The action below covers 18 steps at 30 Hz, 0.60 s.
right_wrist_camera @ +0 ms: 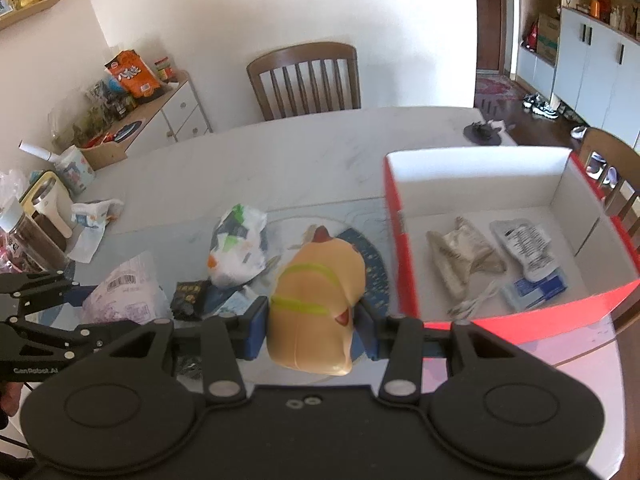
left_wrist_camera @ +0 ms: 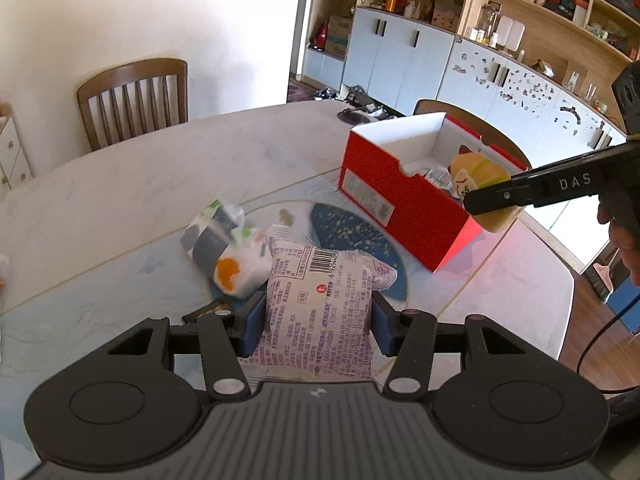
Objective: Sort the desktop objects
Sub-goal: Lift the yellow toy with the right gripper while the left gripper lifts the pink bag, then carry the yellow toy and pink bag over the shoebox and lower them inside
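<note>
My left gripper (left_wrist_camera: 318, 326) is shut on a pale purple printed snack packet (left_wrist_camera: 320, 308), held above the table; the same packet (right_wrist_camera: 124, 294) shows at the left of the right wrist view. My right gripper (right_wrist_camera: 312, 330) is shut on a tan toy figure (right_wrist_camera: 316, 300) with yellow-green stripes, and this toy (left_wrist_camera: 480, 184) hangs by the near edge of the red box (left_wrist_camera: 400, 204). The open red box (right_wrist_camera: 400, 264) with white inside holds a beige pouch (right_wrist_camera: 460, 256), a silver sachet (right_wrist_camera: 524, 244), a blue packet and a white cable.
On the table lie a white-green-orange bag (left_wrist_camera: 228, 248), a dark blue patterned mat (left_wrist_camera: 352, 236) and a small black packet (right_wrist_camera: 188, 294). Jars and cups (right_wrist_camera: 44, 208) crowd the left table edge. A wooden chair (right_wrist_camera: 308, 80) stands beyond the table.
</note>
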Each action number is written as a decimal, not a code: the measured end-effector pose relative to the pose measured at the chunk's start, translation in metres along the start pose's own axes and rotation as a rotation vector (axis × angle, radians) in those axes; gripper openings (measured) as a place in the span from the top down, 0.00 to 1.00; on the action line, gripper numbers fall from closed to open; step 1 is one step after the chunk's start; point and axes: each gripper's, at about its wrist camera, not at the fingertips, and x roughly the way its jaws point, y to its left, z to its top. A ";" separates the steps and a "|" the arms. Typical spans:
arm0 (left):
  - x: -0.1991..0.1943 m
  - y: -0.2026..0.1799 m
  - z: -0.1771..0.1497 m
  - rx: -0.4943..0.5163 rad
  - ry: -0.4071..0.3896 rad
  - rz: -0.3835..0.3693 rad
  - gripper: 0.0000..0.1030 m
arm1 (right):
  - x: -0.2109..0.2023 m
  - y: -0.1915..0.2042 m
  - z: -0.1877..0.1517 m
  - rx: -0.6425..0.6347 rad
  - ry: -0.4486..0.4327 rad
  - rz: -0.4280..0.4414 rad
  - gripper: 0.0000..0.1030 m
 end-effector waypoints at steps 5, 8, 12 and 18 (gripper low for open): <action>0.005 -0.015 0.013 0.009 -0.009 -0.007 0.49 | -0.008 -0.021 0.010 0.002 -0.025 -0.011 0.57; 0.010 -0.026 0.021 0.017 -0.015 -0.006 0.49 | -0.011 -0.035 0.015 0.002 -0.035 -0.017 0.57; 0.018 -0.039 0.033 0.023 -0.020 -0.008 0.49 | -0.012 -0.053 0.021 0.005 -0.039 -0.024 0.57; 0.033 -0.064 0.053 0.038 -0.029 -0.018 0.49 | -0.012 -0.079 0.027 0.005 -0.039 -0.033 0.57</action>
